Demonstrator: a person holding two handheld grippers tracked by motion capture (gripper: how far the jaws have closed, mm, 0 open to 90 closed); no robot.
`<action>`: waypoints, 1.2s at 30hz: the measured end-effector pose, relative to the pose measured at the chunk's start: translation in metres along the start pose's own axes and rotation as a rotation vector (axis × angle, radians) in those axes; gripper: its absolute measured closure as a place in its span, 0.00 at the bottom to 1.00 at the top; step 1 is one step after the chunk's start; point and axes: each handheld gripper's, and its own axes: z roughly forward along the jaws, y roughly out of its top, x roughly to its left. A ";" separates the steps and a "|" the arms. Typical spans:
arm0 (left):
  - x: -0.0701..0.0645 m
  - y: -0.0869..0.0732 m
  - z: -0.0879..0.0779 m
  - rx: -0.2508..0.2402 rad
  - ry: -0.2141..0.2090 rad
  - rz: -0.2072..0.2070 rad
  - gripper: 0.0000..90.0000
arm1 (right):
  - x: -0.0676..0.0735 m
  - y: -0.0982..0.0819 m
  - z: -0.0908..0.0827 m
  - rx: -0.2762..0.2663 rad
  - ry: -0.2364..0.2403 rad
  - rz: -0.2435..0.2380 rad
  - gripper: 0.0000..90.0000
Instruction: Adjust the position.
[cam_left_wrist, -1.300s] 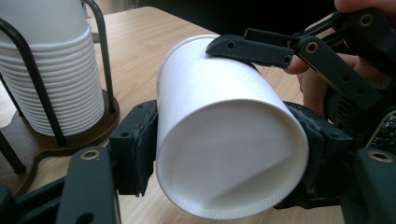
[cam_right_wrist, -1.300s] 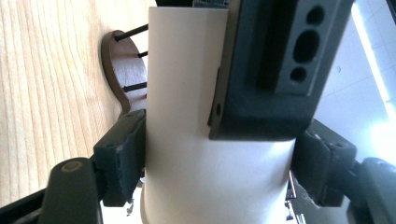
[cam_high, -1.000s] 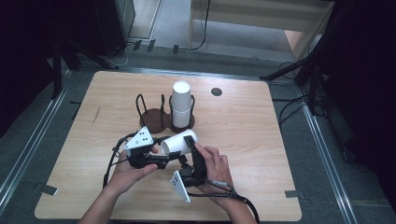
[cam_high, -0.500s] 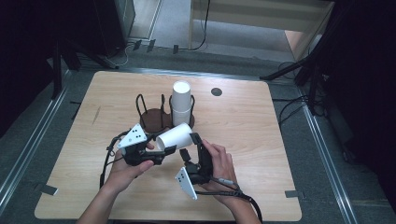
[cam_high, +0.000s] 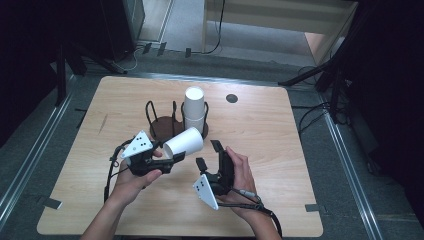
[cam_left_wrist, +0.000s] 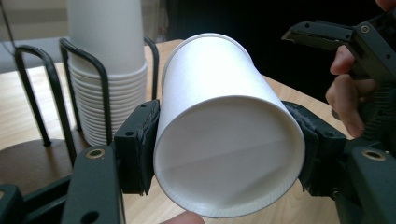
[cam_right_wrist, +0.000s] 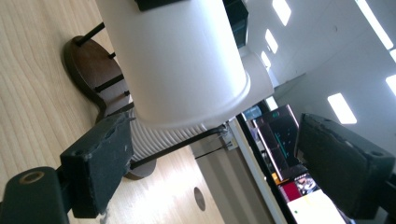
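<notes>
A white paper cup (cam_high: 183, 144) lies on its side above the table, and my left gripper (cam_high: 172, 153) is shut on it near its rim. In the left gripper view the cup's (cam_left_wrist: 224, 140) open mouth faces the camera, squeezed between both pads. My right gripper (cam_high: 208, 154) stands just right of the cup's closed end. Its jaws have just been opening and touch nothing. In the right gripper view the cup's bottom (cam_right_wrist: 182, 65) hangs above the open right gripper (cam_right_wrist: 224, 158). A stack of white cups (cam_high: 194, 106) stands upright in a black wire holder (cam_high: 160, 127).
The holder's round brown base (cam_right_wrist: 81, 56) sits mid-table, just behind both grippers. A dark round hole (cam_high: 231, 98) marks the tabletop at the far right. Cables trail from both grippers toward the table's (cam_high: 280, 160) near edge. Bare wood lies left and right of the hands.
The right gripper has shifted slightly to the right, off the cup's end, with its jaws wider. The left gripper keeps its hold and the cup tilts up a little more.
</notes>
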 end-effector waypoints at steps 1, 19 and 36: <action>0.000 0.000 0.000 -0.001 0.000 0.002 0.38 | 0.000 0.000 0.000 0.004 0.000 0.006 0.13; 0.003 0.001 -0.008 -0.079 0.028 0.012 0.38 | -0.013 0.005 -0.004 0.079 -0.006 0.324 0.13; 0.003 -0.002 -0.006 -0.100 0.031 0.012 0.38 | -0.032 0.012 -0.009 0.160 -0.034 0.741 0.13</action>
